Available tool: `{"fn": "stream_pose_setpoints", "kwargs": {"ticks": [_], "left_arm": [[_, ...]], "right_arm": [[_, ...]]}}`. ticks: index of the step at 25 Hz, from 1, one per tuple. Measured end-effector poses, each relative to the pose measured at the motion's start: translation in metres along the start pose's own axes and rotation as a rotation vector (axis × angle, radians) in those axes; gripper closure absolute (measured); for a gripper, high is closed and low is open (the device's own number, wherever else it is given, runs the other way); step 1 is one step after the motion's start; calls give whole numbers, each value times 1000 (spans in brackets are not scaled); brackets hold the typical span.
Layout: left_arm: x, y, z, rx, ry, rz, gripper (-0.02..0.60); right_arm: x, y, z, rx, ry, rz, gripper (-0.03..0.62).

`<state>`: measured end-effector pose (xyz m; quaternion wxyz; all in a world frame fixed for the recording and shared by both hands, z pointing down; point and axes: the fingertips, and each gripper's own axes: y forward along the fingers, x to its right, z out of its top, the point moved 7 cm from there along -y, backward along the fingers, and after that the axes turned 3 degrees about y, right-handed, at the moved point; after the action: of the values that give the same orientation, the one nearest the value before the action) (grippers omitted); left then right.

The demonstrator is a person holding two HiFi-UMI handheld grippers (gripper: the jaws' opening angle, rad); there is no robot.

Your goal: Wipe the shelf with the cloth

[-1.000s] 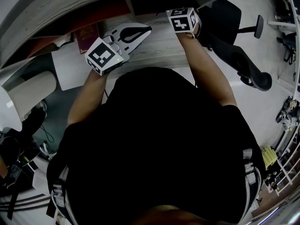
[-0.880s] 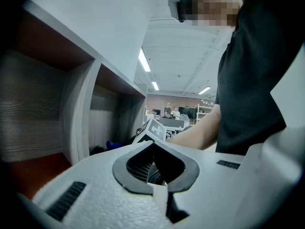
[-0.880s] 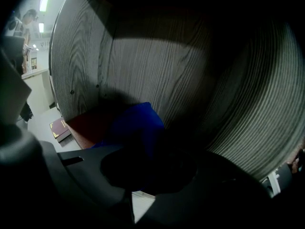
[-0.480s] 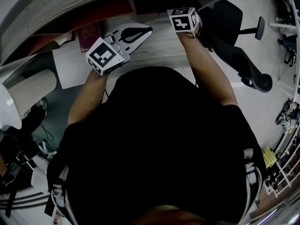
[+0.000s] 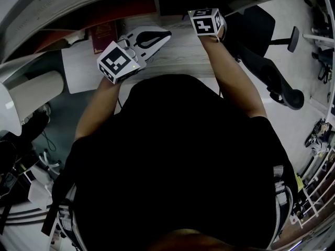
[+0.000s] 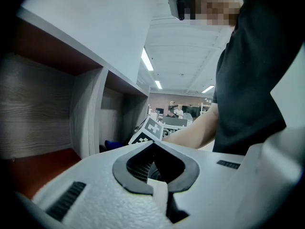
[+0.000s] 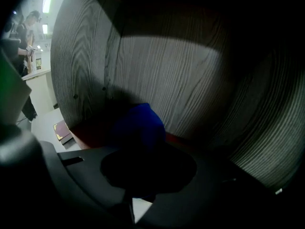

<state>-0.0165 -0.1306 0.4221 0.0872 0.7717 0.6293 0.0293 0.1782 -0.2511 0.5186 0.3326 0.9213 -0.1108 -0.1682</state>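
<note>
Wood-grain shelf looks partly wiped, I judge: my right gripper pinches the blue cloth inside it; my left gripper idles, jaws pressed together, empty.

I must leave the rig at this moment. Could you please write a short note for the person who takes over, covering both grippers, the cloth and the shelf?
Left gripper: shut, empty, held outside the shelf.
Right gripper: shut on the blue cloth, reaching inside a compartment of the wood-grain shelf. The cloth is near the back corner.
Done: the cloth is gripped and inside the compartment. How much has been wiped cannot be told.
Left: wipe this compartment's floor and walls, then probably the one beside it.
</note>
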Motion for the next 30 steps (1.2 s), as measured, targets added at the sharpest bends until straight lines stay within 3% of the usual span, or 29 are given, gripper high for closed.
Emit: {"fn": "stream_pose_setpoints", "kwargs": {"ticks": [30], "left_arm": [[18, -51, -3, -14, -27, 172, 568]], "right_arm": [[-80, 12, 37, 60, -87, 190, 531]]}}
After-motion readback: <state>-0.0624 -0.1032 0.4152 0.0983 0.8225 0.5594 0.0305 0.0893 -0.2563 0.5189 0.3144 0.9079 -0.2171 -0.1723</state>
